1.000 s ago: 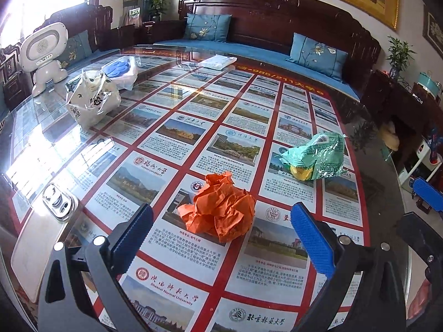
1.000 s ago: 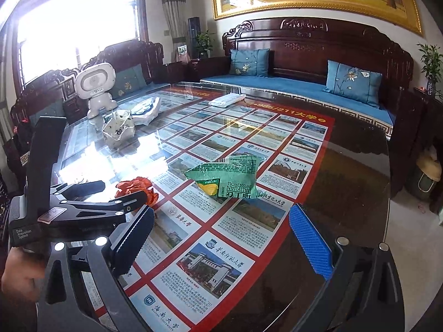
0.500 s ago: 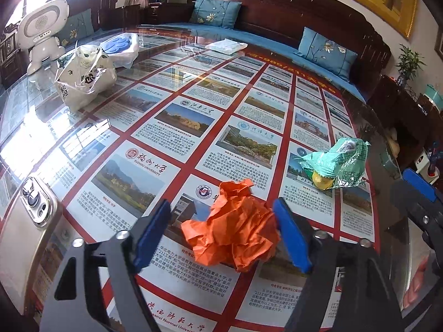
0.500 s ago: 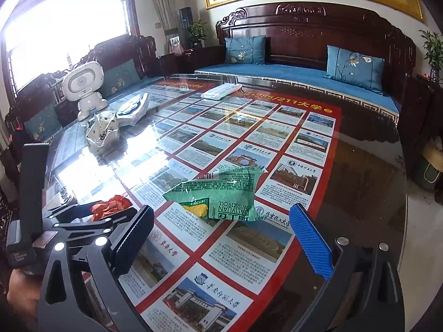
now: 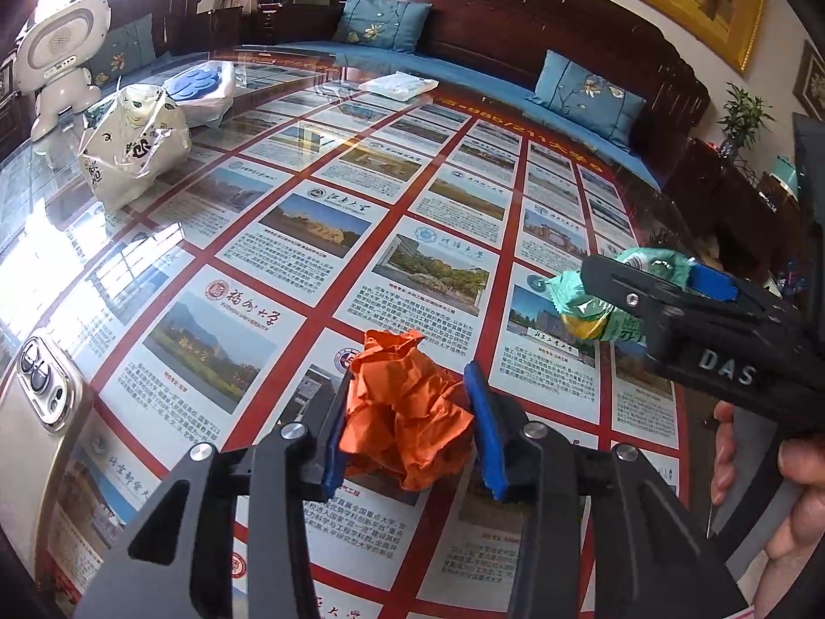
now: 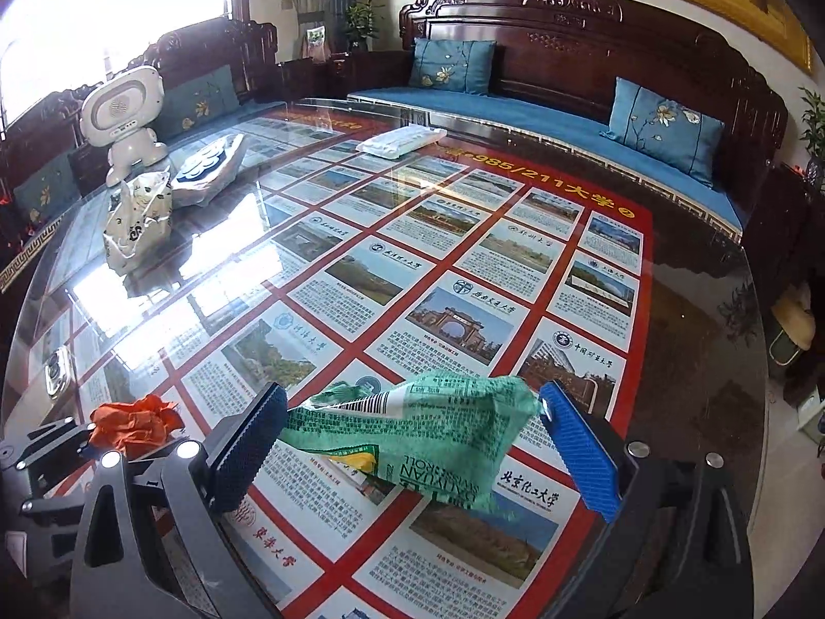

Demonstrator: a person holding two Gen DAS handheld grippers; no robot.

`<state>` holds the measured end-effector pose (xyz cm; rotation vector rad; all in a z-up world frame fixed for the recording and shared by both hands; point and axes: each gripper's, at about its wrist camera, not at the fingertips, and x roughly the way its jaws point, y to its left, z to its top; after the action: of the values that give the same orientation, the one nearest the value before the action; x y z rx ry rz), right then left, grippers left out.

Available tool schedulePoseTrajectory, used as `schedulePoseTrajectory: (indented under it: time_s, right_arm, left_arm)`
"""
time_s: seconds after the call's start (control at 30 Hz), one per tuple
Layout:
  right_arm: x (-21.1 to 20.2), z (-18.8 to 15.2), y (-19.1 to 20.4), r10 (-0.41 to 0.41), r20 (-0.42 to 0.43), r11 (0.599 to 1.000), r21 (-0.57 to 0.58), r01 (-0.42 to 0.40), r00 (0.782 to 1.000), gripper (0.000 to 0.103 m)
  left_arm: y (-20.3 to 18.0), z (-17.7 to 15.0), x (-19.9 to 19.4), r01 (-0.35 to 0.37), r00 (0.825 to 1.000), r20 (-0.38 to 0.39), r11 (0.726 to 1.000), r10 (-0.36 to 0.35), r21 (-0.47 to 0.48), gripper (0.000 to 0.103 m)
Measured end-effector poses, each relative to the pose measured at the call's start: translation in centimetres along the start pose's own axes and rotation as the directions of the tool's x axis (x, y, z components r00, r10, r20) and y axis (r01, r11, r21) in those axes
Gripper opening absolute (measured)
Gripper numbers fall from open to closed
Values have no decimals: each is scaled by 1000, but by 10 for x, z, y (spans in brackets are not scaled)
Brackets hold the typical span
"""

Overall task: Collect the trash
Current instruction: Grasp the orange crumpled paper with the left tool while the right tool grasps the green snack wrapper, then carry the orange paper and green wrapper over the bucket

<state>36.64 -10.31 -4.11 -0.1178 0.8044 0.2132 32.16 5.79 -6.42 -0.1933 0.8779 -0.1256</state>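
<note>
A crumpled orange paper ball point(image 5: 407, 412) lies on the glass-topped table point(image 5: 319, 237). My left gripper point(image 5: 407, 381) straddles it; its jaws are closing and the blue pads touch the paper on both sides. A green snack wrapper point(image 6: 412, 438) lies between the wide-spread fingers of my right gripper point(image 6: 412, 402), whose pads stand clear of it apart from the right tip brushing its edge. In the left wrist view the right gripper point(image 5: 665, 278) reaches over the wrapper point(image 5: 582, 304) from the right. The right wrist view shows the orange paper point(image 6: 134, 420) at far left.
A phone point(image 5: 41, 397) lies at the near left table edge. A white plastic bag point(image 5: 134, 149), a white toy robot point(image 5: 62, 51), a packet with blue contents point(image 5: 201, 85) and a white packet point(image 5: 399, 85) stand farther back. A hand point(image 5: 794, 490) holds the right gripper.
The left jaws have narrowed from wide open onto the orange paper. The right gripper has moved forward until the green wrapper lies between its fingers.
</note>
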Motion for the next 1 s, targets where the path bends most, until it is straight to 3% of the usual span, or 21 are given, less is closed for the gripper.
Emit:
schedulePoseTrajectory:
  time_s: [0.13,0.27,0.33,0.4,0.5,0.67,1.0]
  right_arm:
    - [18,-7,5,-19,-81,1000,-7,18,996,95]
    - [21,-13,6,-50,-95,999,-6,49,994,91]
    - [23,-16,4,-37,-114,999,-2,37,993,76]
    - [23,-17,-2,33,-115,999,37,-29,993,51]
    - [23,-15,-4,37,-119,999,41,-32,992,46]
    - [14,-20,-12,145,-83,985,101,-137,986,42]
    - [-46,-45,-12,241,29,968,70,-242,970,37]
  left_arm:
    - [1,0,0,5,1000,0,1000,-5,0,41]
    - [1,0,1,5,1000,-1,1000,-5,5,41]
    - [1,0,0,10,1000,-1,1000,-10,4,41]
    - [1,0,0,13,1000,-2,1000,-13,4,41]
    - [1,0,1,19,1000,-2,1000,-19,3,41]
    - [0,-2,0,54,999,-3,999,-54,-4,41]
    - [-8,-10,-9,101,995,16,995,-101,14,38]
